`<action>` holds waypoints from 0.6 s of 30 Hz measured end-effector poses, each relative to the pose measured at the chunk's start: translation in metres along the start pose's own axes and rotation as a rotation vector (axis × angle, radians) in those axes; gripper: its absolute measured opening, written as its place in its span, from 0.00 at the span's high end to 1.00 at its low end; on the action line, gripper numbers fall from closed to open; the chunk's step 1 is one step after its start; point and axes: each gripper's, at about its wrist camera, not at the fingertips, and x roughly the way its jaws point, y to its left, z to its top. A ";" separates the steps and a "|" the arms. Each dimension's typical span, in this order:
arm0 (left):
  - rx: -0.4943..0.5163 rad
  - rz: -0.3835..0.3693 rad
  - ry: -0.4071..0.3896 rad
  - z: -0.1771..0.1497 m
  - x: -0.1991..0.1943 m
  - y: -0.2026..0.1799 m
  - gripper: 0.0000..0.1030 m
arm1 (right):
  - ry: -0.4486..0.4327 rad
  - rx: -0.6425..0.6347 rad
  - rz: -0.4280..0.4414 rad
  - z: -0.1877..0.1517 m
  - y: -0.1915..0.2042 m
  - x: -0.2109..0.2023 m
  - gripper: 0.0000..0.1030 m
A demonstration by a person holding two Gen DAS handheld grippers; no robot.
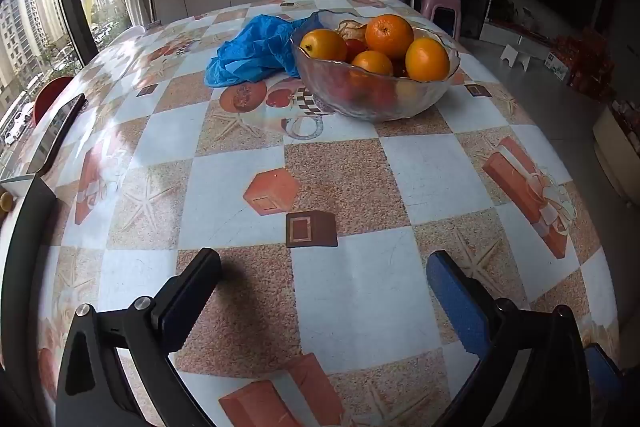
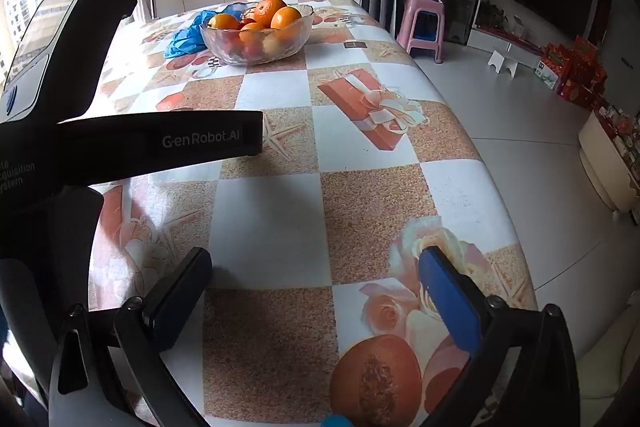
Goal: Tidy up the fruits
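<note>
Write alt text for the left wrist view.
A glass bowl of oranges sits far across a checkered tablecloth, a crumpled blue bag against its left side. The left gripper hangs open and empty in front.

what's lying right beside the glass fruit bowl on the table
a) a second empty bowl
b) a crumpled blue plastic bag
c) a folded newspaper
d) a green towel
b: a crumpled blue plastic bag lies against the side of the glass bowl, which is piled with oranges, on the checked tablecloth; both views show it.
</note>
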 end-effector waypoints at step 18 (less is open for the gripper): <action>0.008 0.011 0.000 0.000 0.000 0.000 0.00 | -0.001 -0.001 -0.002 0.000 0.000 0.000 0.00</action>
